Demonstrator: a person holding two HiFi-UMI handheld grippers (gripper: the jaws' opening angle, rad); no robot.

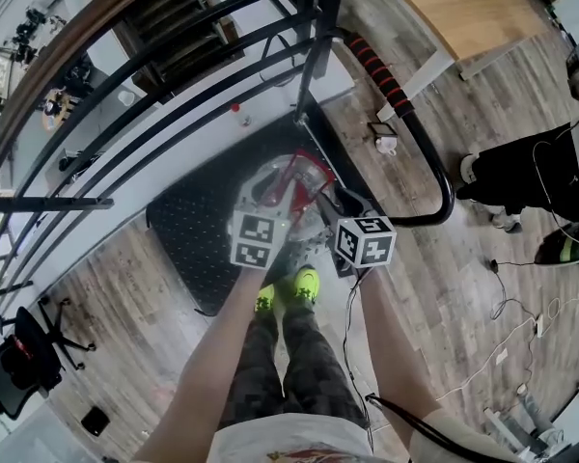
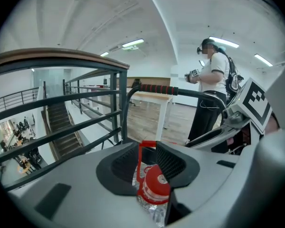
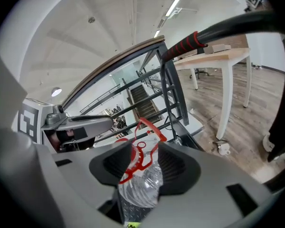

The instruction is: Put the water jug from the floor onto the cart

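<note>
We see the cart (image 1: 198, 234) parked beside the railing (image 1: 174, 95), its black studded deck just ahead of the person's shoes. The water jug (image 1: 288, 179) appears to stand upright on that deck, at the end near the cart's push bar (image 1: 420, 133); the right gripper view shows studded plate under it.

The left gripper (image 2: 148, 156) has its jaws apart, with the jug's red carrying handle (image 2: 141, 156) and red cap (image 2: 156, 182) in the gap. We judge that the pads are not pressing on either. The right gripper (image 3: 145, 163) is likewise parted, with the clear neck and the loop of the handle between its pads but not squeezed.

We judge the main risk to be a snag. The thin handle threads through both gaps, so a jaw pulled away at an angle could hook it and tip or drag the jug. The jug also sits close to the deck's end, so a tug that way could slide it off. A bump against the cart might roll it.
</note>
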